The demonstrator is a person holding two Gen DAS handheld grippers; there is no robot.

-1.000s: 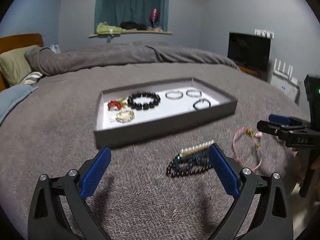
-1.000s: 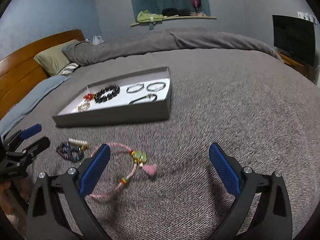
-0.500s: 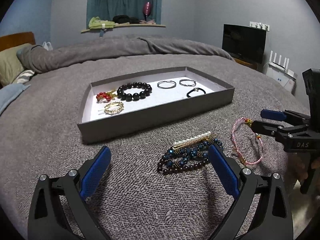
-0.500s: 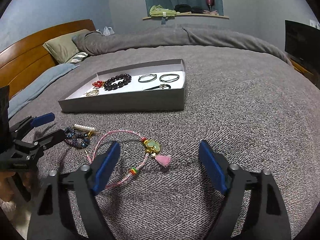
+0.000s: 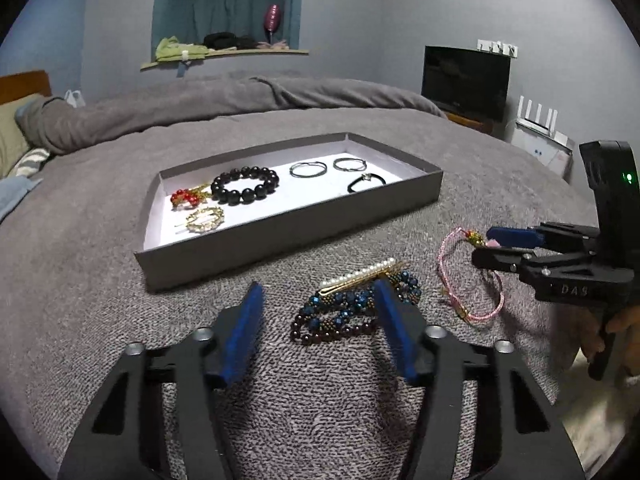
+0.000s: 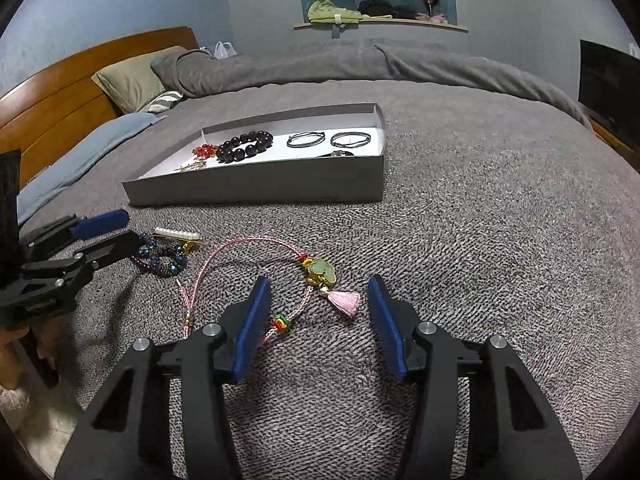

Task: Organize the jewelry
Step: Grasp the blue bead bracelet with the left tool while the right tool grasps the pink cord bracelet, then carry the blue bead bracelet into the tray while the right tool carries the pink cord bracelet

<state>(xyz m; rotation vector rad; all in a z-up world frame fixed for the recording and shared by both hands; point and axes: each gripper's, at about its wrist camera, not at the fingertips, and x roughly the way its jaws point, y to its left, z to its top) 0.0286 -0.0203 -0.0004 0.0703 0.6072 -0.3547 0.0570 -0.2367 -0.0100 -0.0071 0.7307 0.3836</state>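
Both grippers' jaws narrower than before; nothing gripped between them.

Bracelets (image 5: 356, 308) before tray (image 5: 288, 236) on bed (image 5: 100, 280)

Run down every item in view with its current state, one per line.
Left hand-held gripper: open, jaws just been closing, nothing clamped.
Right hand-held gripper: open, jaws just been closing, pink cord between them, not pinched.
Grey tray: lidless, holding several pieces.
Black bead bracelet: in tray.
Pearl hair clip: on blanket, outside tray.
Blue bead bracelet: outside tray.
Pink cord bracelet: outside tray.
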